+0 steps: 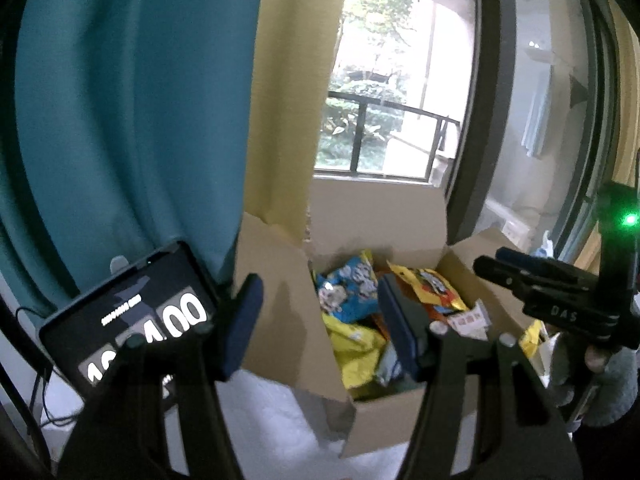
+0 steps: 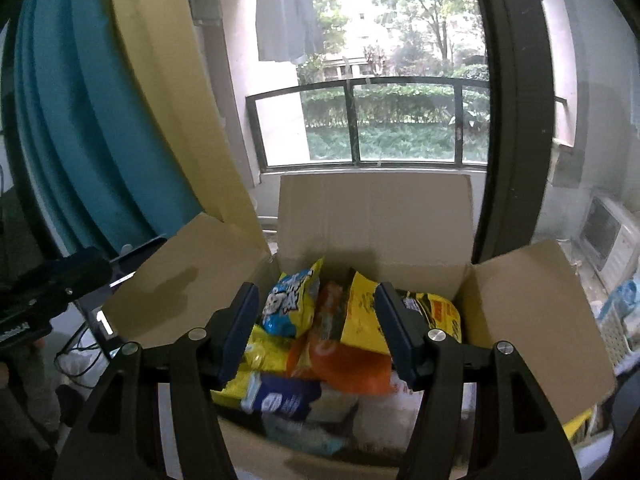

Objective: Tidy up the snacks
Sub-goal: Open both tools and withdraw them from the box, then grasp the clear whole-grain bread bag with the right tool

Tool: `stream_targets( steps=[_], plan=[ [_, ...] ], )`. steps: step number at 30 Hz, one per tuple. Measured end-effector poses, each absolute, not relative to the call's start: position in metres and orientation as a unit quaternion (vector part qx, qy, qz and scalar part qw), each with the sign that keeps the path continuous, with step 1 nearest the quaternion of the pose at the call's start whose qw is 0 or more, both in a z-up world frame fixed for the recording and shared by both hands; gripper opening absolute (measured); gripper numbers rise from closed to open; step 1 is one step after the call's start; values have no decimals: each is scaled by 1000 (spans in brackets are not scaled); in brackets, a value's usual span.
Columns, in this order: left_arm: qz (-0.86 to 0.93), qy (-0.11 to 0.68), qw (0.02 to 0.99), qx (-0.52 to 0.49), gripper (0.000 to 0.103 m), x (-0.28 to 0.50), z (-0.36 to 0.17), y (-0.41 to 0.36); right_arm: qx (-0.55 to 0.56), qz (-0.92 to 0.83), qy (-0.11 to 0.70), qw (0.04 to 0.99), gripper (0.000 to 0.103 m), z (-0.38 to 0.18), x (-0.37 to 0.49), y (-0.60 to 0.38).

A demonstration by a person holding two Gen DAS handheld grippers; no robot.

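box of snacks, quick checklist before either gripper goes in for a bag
1. Box flaps open: ok, all flaps in view are folded outward.
2. Right gripper open and empty: ok, nothing between its fingers.
3. Left gripper open and empty: ok, but it sits to the left, over the box's left flap.
4. A bag within easy reach: ok, the blue bag and orange bag lie on top, between the right gripper's fingers in its view.
5. Grippers apart from each other: ok, the right one shows off to the side in the left view.
6. Where the bags should go: cannot tell, no target spot shows.
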State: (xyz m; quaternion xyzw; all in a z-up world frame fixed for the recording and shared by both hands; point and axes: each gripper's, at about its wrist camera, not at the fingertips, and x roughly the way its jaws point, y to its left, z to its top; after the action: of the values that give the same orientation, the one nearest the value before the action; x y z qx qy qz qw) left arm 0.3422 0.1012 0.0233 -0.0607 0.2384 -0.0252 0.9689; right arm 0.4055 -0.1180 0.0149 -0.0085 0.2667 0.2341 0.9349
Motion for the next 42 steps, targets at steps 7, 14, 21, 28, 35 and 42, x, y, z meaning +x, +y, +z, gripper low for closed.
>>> stream_targets(
  steps=[7,14,21,28,35,42],
  plan=[
    [-39,238,969,-60,63,308,18,85,-7,229,260,938,63,17,357,-138],
    [-54,246,966,-60,69,272,5,69,-7,220,263,939,63,10,308,-161],
    [-62,244,966,-58,72,235,-5,54,-9,207,266,941,63,-1,264,-177],
    [-78,246,964,-65,89,203,-17,45,0,192,270,944,67,-9,226,-194],
    [-91,273,955,-70,90,182,-44,37,4,186,294,938,74,-34,196,-204],
    [-97,306,944,-74,90,170,-77,30,10,174,337,925,75,-77,179,-214]
  ],
)
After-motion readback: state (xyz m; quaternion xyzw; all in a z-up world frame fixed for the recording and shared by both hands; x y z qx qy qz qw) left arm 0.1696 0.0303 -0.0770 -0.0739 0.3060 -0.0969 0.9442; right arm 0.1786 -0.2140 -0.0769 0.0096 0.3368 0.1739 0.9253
